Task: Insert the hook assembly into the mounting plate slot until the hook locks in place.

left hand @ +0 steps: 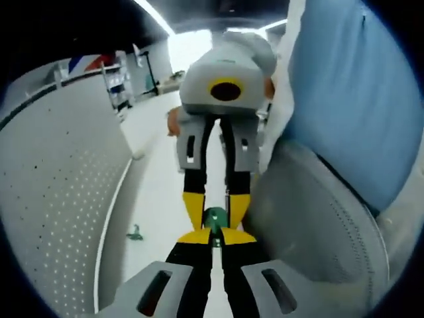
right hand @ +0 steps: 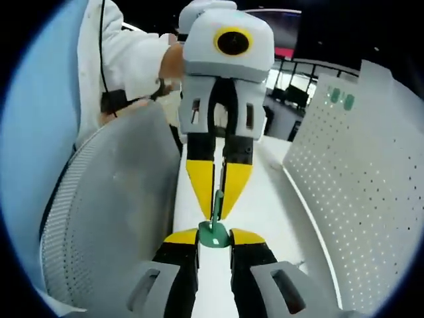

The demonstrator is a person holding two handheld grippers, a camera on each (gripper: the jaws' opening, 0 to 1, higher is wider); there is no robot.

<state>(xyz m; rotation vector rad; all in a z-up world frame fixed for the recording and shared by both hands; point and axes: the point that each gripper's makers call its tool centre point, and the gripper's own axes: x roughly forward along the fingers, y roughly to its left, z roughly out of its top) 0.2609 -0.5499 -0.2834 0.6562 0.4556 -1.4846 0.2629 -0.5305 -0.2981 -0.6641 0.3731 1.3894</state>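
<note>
My left claw (left hand: pixel 213 233) and my right claw (right hand: pixel 214 233) meet tip to tip over the white worktop (left hand: pixel 159 199), both pinching the same small green hook assembly (right hand: pixel 214 233). In the right gripper view its green base sits between my right yellow fingertips (right hand: pixel 180 236), jaws narrow around it, while a thin stem rises into the tips of the left claw opposite. In the left gripper view the green piece (left hand: pixel 214 216) sits between the two pairs of yellow tips. A white perforated mounting plate (right hand: pixel 344 172) stands to the right in the right gripper view, two green pieces (right hand: pixel 342 98) near its far top. Another small green part (left hand: pixel 135 233) lies on the worktop near the plate's foot. A grey mesh chair back (right hand: pixel 112 205) stands beside us.
</note>
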